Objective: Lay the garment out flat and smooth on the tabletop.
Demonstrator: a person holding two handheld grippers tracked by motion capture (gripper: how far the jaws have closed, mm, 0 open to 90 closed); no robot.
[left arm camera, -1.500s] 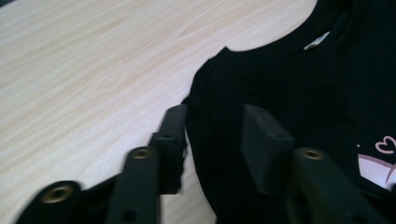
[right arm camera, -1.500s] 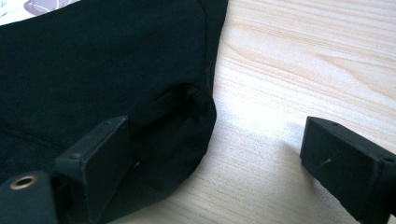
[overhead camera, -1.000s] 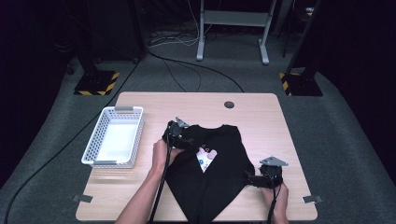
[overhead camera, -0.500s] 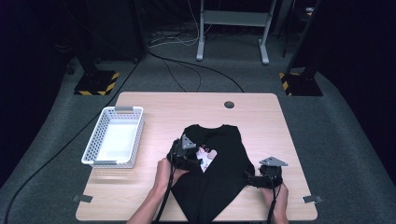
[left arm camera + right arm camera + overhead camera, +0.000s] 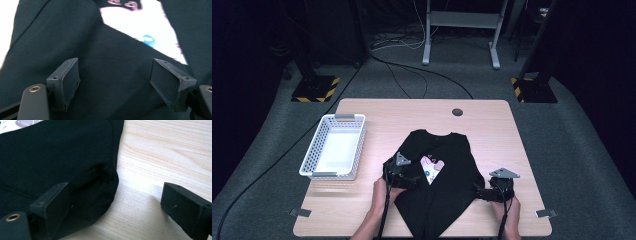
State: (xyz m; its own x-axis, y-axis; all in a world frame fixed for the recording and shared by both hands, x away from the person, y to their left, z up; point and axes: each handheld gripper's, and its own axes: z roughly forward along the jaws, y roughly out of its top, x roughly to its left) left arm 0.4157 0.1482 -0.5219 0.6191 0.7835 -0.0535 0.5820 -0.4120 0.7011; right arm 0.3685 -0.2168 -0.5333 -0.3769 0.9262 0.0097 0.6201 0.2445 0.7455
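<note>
A black T-shirt lies partly folded on the wooden table, with a white and pink print showing in a narrow wedge. My left gripper sits low over the shirt's left fold. In the left gripper view its jaws stand wide apart and have just been opening; black cloth lies under them, unpinched, and the print is beyond. My right gripper is open at the shirt's right lower edge. One of its jaws is over a rounded cloth corner, the other over bare wood.
A white perforated basket stands on the table's left side, with nothing seen inside. A round cable hole sits near the far edge. Beyond the table are a metal stand and cables on the dark floor.
My left gripper has come from the shirt's upper left toward the person and lower. The shirt's left side now lies folded inward, covering part of the print. The right gripper has stayed put.
</note>
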